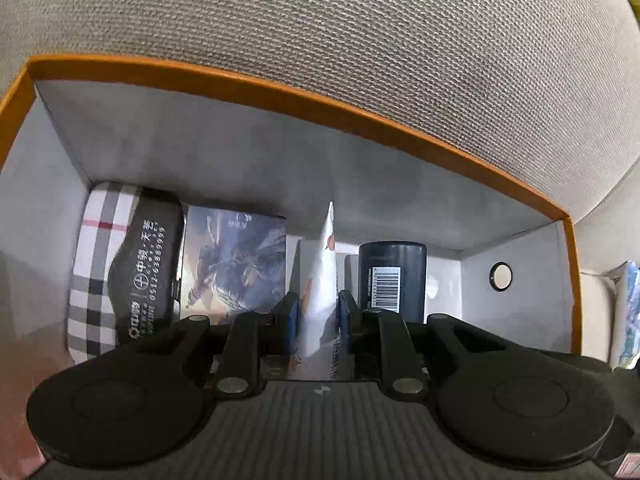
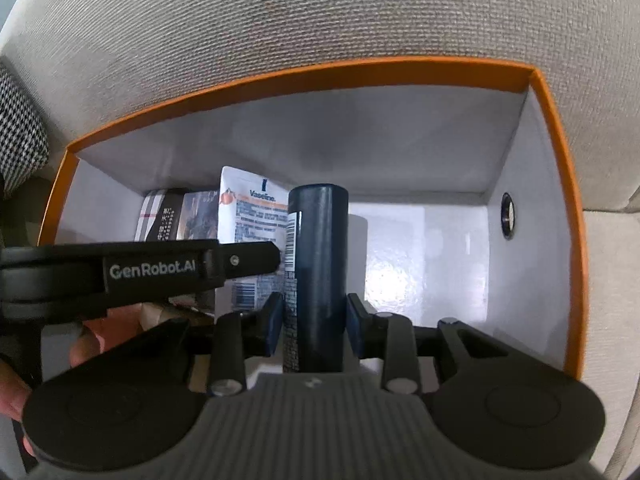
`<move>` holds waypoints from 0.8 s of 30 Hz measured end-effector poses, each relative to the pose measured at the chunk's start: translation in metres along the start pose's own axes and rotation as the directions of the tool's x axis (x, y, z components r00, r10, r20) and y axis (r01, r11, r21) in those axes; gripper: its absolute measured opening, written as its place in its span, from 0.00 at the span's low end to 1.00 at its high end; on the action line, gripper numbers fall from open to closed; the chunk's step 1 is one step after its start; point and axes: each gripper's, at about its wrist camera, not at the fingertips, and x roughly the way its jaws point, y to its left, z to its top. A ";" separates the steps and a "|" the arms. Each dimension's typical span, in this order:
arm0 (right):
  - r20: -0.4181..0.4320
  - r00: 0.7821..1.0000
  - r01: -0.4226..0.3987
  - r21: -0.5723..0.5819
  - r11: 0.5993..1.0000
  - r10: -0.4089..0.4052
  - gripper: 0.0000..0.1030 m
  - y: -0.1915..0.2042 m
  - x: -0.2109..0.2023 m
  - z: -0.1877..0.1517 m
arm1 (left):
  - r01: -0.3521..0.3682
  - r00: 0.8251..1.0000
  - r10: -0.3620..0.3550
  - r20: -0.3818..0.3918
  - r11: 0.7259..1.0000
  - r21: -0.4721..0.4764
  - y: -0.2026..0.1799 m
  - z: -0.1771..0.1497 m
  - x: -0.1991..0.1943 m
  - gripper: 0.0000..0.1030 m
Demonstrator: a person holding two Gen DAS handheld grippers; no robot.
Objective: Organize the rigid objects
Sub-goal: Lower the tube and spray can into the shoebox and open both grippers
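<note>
While both grippers clench, left gripper on white tube, right gripper on dark bottle, crowding inside the orange box may topple them when released.

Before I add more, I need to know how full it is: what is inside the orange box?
Inside the orange box: a glasses case, a picture card, a white tube and a dark can, each held in jaws. The floor nearest the cameras is hidden.
</note>
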 end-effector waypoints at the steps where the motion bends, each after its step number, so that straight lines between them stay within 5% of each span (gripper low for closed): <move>1: 0.002 1.000 -0.002 0.004 1.000 0.002 0.33 0.000 0.001 0.000 | 0.000 1.000 0.000 -0.001 1.000 0.003 0.000 0.000 0.000 0.22; 6: -0.006 1.000 0.010 0.001 1.000 -0.010 0.34 0.000 0.000 0.003 | -0.008 1.000 0.009 -0.021 1.000 0.025 -0.005 -0.001 0.003 0.24; 16: 0.019 0.997 0.077 -0.116 0.990 -0.076 0.35 0.017 -0.008 -0.002 | -0.064 0.997 0.056 0.058 0.989 0.136 -0.021 -0.002 -0.028 0.31; 24: 0.002 0.989 0.144 -0.282 0.949 -0.149 0.35 0.028 -0.007 -0.019 | -0.068 0.998 0.065 0.021 0.985 0.156 -0.020 -0.011 -0.016 0.21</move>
